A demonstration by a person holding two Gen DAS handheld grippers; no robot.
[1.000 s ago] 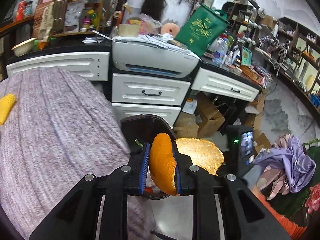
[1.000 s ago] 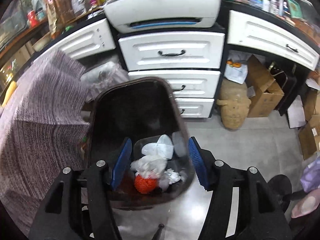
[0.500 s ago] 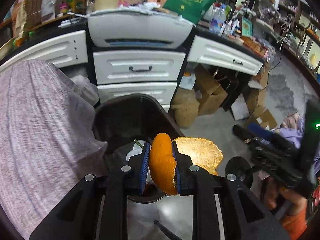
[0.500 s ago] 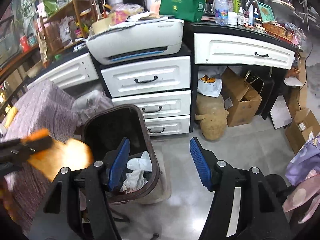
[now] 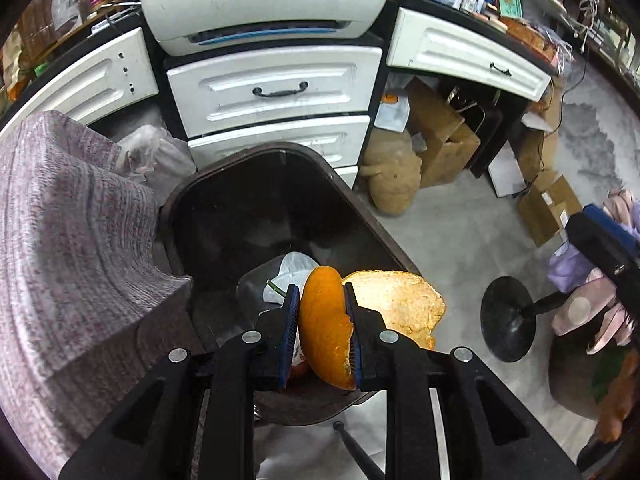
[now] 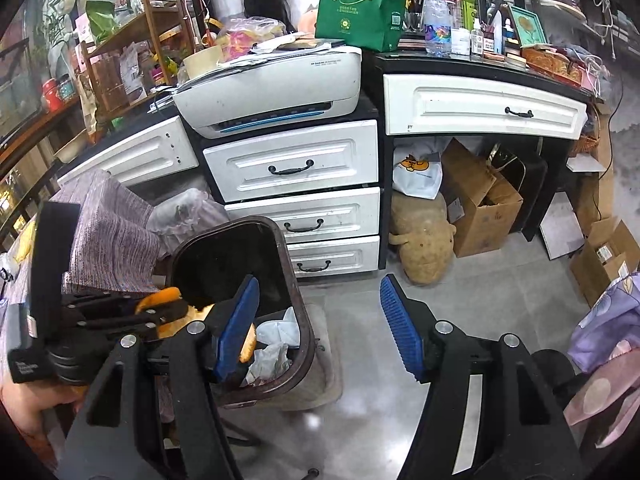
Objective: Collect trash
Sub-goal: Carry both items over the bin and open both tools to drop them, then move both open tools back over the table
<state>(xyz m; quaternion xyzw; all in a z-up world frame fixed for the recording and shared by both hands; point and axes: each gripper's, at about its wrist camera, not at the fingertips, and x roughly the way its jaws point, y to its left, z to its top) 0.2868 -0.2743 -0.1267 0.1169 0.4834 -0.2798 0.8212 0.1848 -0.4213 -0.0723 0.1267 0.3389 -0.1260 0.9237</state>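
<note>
Orange peel [image 5: 326,324] above trash bin [image 5: 280,160]

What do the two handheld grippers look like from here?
Both the left gripper and the right gripper have matte black angular arms with triangular cut-outs, silver round bolts at the pivots and ribbed blue pads on the fingers.

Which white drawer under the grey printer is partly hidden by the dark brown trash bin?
The lowest white drawer; the trash bin overlaps its left end, unlike the two drawers above.
</note>
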